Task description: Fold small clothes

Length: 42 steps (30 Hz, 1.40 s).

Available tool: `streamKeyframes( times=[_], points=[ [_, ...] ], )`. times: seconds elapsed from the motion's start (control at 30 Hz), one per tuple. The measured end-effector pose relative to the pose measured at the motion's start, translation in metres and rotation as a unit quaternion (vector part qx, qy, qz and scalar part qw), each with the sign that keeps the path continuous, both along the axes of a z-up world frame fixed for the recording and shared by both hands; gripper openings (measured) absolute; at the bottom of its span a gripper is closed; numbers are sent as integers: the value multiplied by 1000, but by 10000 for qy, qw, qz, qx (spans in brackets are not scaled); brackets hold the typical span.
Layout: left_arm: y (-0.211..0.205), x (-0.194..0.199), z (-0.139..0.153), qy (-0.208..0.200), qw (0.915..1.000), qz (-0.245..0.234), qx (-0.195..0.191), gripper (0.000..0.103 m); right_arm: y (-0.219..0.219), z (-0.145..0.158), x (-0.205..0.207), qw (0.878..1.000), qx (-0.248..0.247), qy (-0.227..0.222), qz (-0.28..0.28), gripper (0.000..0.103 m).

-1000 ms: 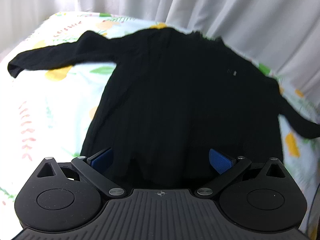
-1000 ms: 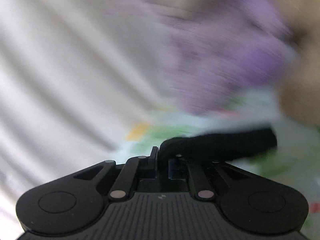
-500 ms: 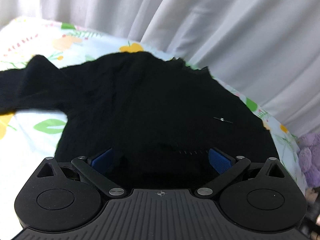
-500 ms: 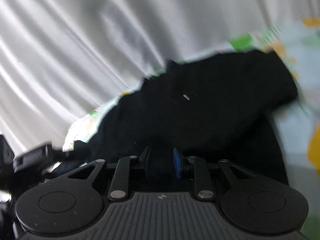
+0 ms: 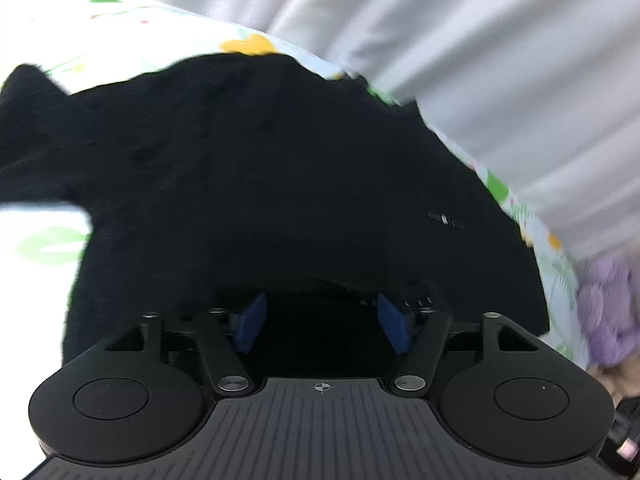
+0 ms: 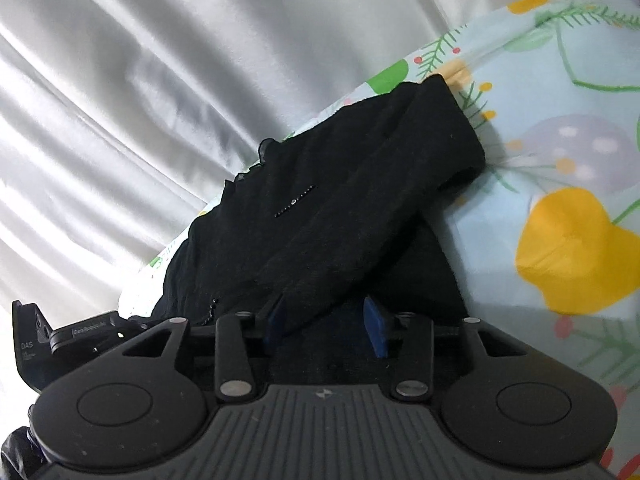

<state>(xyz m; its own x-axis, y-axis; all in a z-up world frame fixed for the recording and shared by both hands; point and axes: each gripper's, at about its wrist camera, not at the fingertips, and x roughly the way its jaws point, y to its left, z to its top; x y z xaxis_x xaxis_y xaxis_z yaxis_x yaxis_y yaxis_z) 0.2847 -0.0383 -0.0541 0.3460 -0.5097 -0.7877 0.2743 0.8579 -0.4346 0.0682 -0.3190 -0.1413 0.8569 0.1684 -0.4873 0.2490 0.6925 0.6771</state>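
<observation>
A black knit sweater (image 5: 260, 160) lies spread on a floral sheet (image 5: 40, 276). Its one sleeve (image 5: 32, 120) stretches off to the left. My left gripper (image 5: 322, 324) hangs low over the sweater's body; its jaws are closing, the blue pads still apart with black fabric bunched between them. In the right wrist view the other sleeve (image 6: 420, 160) lies folded diagonally across the sweater (image 6: 248, 240). My right gripper (image 6: 325, 326) sits at the sleeve's lower part. Its jaws are opening, and the pads stand clear of the fabric between them.
A white curtain (image 5: 480, 60) hangs right behind the sheet's far edge and fills the left of the right wrist view (image 6: 140, 100). A purple plush toy (image 5: 608, 312) sits at the right. Bare floral sheet (image 6: 560, 140) lies right of the sweater. The left gripper's body (image 6: 40, 336) shows at lower left.
My right gripper, which was shut on the sleeve cuff, has carried it over the sweater's body and spread its jaws. My left gripper has moved in over the sweater and narrowed its jaws.
</observation>
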Motion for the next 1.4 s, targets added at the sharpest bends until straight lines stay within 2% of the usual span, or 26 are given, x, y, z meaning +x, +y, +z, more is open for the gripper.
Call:
streamKeyframes(
  times=[0.1,0.13,0.17,0.2,0.3,0.37,0.43,0.53,0.63,0.7,0.73,0.77,0.83,0.9,1.03,1.13,1.2,1.27,1.3,1.33,1.4],
  points=[
    [-12,-6,-2,-210,9990,-133,361,55,2,1,3,10000,-22,-2,51,42],
    [-13,-7,-1,-164,9992,-125,338,44,3,1,4,10000,-31,-14,74,42],
    [-13,-7,-1,-68,9996,-110,242,27,3,0,6,10000,-25,-15,84,42],
    [-14,-7,-2,3,9998,-137,131,21,2,0,7,10000,-17,-5,86,42],
    [-26,-10,-5,-13,9992,-221,346,15,1,-3,11,10000,3,55,59,42],
    [-29,-11,-6,18,9992,-233,316,7,0,-4,13,10000,1,76,52,42],
    [-34,-10,-4,-26,9989,-271,380,6,0,-4,16,9999,-55,100,62,42],
    [-40,-11,3,-316,9968,-388,618,5,-3,-1,22,9997,-195,166,37,42],
    [-38,-7,23,-892,9903,-378,997,5,-13,8,24,9988,-445,190,-118,42],
    [-34,2,41,-1394,9803,-210,1386,5,-25,16,26,9965,-686,295,-364,42],
    [-31,7,48,-1626,9741,-79,1568,5,-31,19,28,9951,-800,352,-460,47],
    [-27,14,54,-1802,9687,48,1709,5,-39,23,33,9926,-971,450,-574,57],
    [-20,28,61,-2044,9599,274,1897,5,-49,27,47,9875,-1300,634,-627,67],
    [-16,40,58,-2114,9545,417,2063,5,-56,28,64,9848,-1476,710,-581,67],
    [-21,49,40,-2013,9528,445,2231,6,-61,31,105,9815,-1706,795,-361,67],
    [-30,49,30,-2149,9440,339,2481,6,-54,29,134,9783,-1864,889,-175,67],
    [-33,50,29,-2253,9399,306,2549,6,-49,25,151,9734,-2012,1096,-53,64],
    [-34,48,31,-2334,9373,325,2566,6,-42,26,159,9662,-2315,1137,28,38],
    [-34,49,32,-2377,9364,350,2558,6,-41,27,162,9655,-2345,1129,60,30],
    [-35,52,34,-2427,9352,381,2552,6,-40,29,163,9648,-2373,1130,24,9],
    [-37,55,38,-2575,9313,441,2537,6,-41,34,163,9608,-2531,1128,-84,9]
  ],
)
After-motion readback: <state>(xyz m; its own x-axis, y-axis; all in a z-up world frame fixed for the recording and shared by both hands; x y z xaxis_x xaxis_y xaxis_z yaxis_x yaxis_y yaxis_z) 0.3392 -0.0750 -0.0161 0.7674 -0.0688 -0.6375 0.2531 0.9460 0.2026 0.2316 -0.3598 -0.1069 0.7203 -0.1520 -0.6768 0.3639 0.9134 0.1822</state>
